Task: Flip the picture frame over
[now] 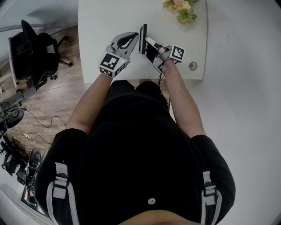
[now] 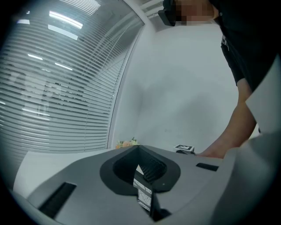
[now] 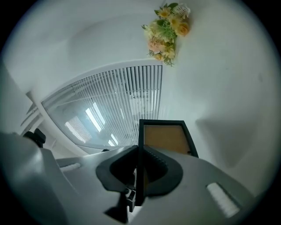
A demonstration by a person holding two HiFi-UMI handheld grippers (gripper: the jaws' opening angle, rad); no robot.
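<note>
Right gripper (image 3: 139, 169) is clamped on the black picture frame (image 3: 167, 138), which stands on edge with its brown back showing just ahead. Left gripper (image 2: 141, 176) seems pinched on its thin edge too.

Table (image 1: 101, 26) open left of picture frame (image 1: 142, 38); flowers (image 1: 181, 9) crowd far right corner.

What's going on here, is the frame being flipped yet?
A person at a white table has the picture frame standing on its edge, roughly mid-flip. The right gripper is clamped on the frame, with its brown backing showing in that gripper's view. The left gripper looks shut on it from the other side. Flowers sit farther back, apart from the frame.
</note>
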